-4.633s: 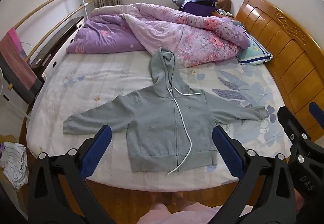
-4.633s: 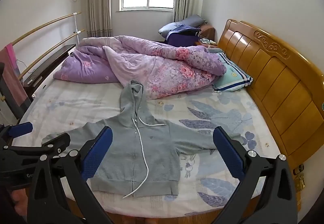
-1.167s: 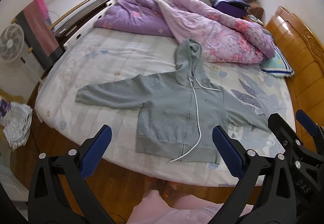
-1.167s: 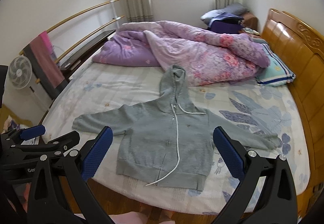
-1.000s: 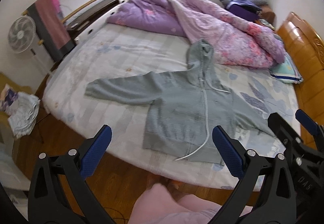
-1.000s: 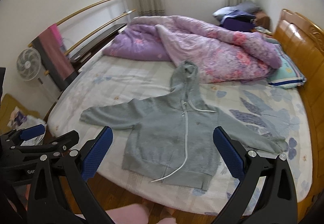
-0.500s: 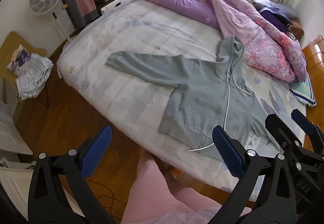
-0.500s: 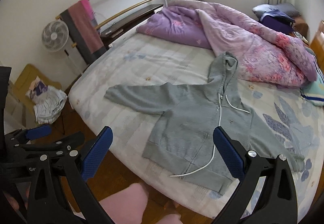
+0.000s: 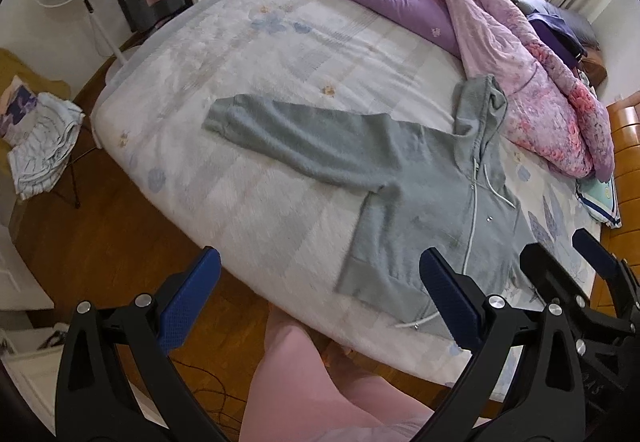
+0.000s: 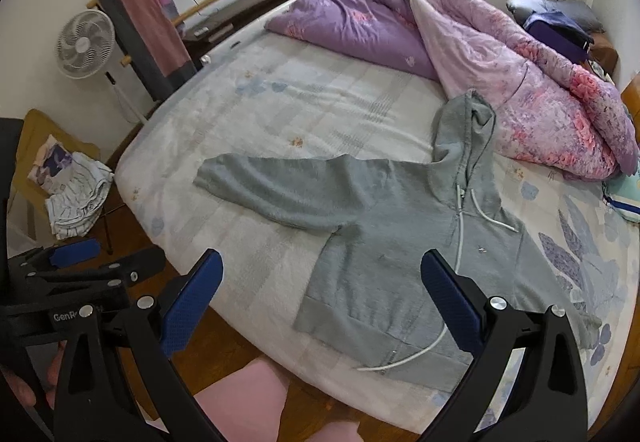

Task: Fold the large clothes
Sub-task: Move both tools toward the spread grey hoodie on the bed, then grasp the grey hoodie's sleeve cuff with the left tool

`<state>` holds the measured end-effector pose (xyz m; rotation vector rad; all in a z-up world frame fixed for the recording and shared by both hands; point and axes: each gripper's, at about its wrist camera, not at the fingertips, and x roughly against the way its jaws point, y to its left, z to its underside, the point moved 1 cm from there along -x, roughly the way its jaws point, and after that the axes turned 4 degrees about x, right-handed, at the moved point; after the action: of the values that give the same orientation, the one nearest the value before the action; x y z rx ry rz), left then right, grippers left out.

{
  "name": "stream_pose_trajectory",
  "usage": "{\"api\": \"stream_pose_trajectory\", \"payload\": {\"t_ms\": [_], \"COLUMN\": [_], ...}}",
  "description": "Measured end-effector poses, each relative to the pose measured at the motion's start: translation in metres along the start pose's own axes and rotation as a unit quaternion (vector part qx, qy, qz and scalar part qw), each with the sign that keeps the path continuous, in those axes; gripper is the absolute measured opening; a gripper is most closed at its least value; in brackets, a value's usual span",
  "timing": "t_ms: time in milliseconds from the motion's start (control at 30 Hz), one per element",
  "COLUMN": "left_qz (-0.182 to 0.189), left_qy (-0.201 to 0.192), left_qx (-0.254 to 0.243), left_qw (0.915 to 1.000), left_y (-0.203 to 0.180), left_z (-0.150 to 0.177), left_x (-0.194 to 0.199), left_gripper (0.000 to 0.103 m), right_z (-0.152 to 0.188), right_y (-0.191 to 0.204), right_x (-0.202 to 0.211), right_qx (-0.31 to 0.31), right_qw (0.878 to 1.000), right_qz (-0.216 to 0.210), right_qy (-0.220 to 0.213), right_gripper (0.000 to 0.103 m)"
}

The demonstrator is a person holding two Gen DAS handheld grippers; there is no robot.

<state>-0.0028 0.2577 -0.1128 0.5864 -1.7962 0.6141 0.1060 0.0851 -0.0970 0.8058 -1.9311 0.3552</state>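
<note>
A grey zip hoodie (image 9: 404, 178) (image 10: 384, 226) lies spread flat, front up, on the bed (image 9: 248, 178), with its left sleeve (image 9: 288, 138) stretched toward the bed's near left corner and its hood against the duvet. A white drawstring (image 10: 404, 360) trails over the hem. My left gripper (image 9: 320, 302) hangs open above the bed's front edge, holding nothing. My right gripper (image 10: 322, 302) is open too, over the hem area, well above the cloth. The hoodie's right sleeve is partly hidden behind the gripper arms.
A bunched purple and pink duvet (image 9: 480, 30) fills the far side of the bed. A wooden headboard (image 9: 628, 162) stands at the right. A fan (image 10: 84, 44), a towel rack (image 10: 152, 18) and a chair with clothes (image 10: 68, 190) stand left. A person's pink-clad legs (image 9: 304, 382) are at the bed's front.
Both grippers have swung to the left and tilted down, so the hoodie has slid right in both views and the floor, fan and chair have come into sight. The hoodie itself has not moved.
</note>
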Motion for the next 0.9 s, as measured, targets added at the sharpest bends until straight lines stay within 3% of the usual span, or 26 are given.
{"api": "stream_pose_trajectory", "payload": {"t_ms": [267,433,667,767,800,867,900], "left_qz": [0.017,0.024,-0.018,-0.012,-0.013,-0.019,-0.015], "left_qy": [0.041,0.054,0.098,0.118,0.124,0.136,0.143], "left_qx": [-0.009,-0.003,0.064,0.101,0.111,0.131,0.146], "left_qw": [0.999,0.9982,0.993,0.9877,0.986,0.9818,0.9788], "left_y": [0.051,0.084,0.149,0.177,0.184,0.198,0.206], "left_z": [-0.091,-0.136,-0.172,-0.179,-0.178,-0.177,-0.179], "left_x": [-0.061,-0.124,-0.242,-0.286,-0.298,-0.32,-0.334], "left_gripper": [0.099,0.099,0.099,0.099,0.098,0.079,0.078], "right_z": [-0.069,-0.092,-0.091,-0.083,-0.081,-0.077,-0.075], "right_y": [0.033,0.041,0.043,0.038,0.036,0.032,0.03], "right_x": [-0.076,-0.121,-0.179,-0.199,-0.203,-0.214,-0.216], "right_qx": [-0.033,-0.049,-0.076,-0.094,-0.097,-0.103,-0.106], "right_qw": [0.997,0.994,0.981,0.973,0.971,0.965,0.963], "right_qz": [0.04,0.048,0.066,0.078,0.082,0.095,0.1], "right_qy": [0.05,0.086,0.165,0.198,0.204,0.223,0.228], "right_gripper": [0.096,0.096,0.096,0.095,0.095,0.095,0.095]}}
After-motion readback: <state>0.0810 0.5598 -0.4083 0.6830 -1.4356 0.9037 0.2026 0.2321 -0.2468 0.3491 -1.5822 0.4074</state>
